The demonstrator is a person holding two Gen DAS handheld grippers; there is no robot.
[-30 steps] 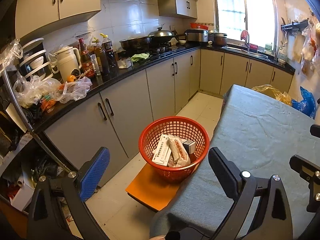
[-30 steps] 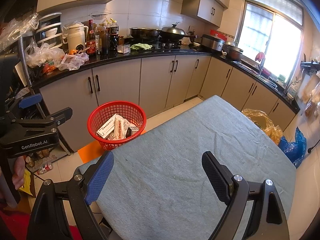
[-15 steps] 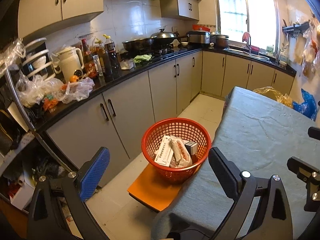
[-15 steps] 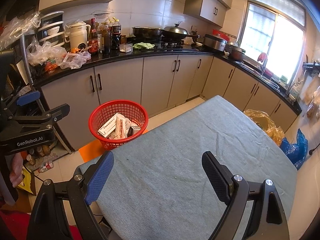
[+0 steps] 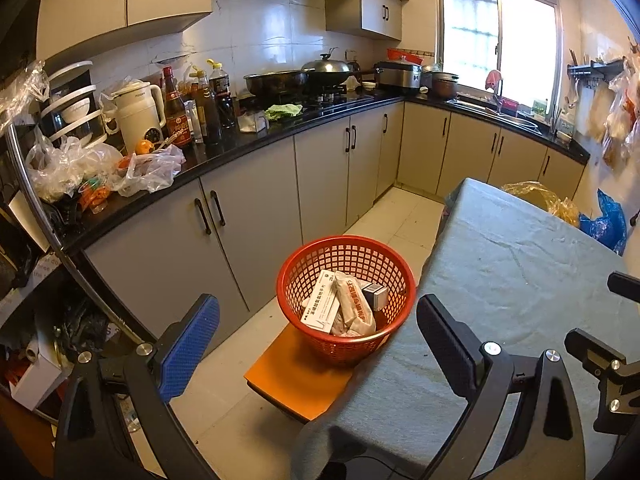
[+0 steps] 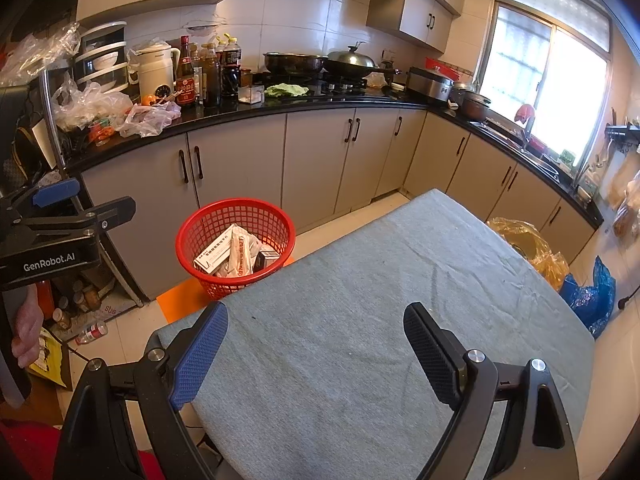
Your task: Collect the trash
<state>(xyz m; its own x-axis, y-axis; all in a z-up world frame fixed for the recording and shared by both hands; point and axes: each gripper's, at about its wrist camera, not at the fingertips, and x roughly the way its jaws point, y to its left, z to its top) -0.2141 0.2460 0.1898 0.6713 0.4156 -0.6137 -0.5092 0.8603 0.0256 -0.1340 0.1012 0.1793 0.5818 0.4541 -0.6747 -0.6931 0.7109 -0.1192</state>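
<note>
Trash basket (image 5: 346, 292): cartons (image 5: 320, 307) and crumpled wrapper (image 5: 354, 308) inside, lower items hidden; left tongs (image 5: 318, 344), right tongs (image 6: 316, 354) wide apart, empty

I count one red plastic mesh basket (image 6: 236, 246) on one orange square stool (image 5: 296, 378). Inside the basket I make out three pieces: one white flat carton (image 5: 320, 306), one crumpled white wrapper with red print (image 5: 354, 306), one small dark box (image 5: 375, 294). Behind the basket, one cream electric kettle (image 6: 156, 68).
</note>
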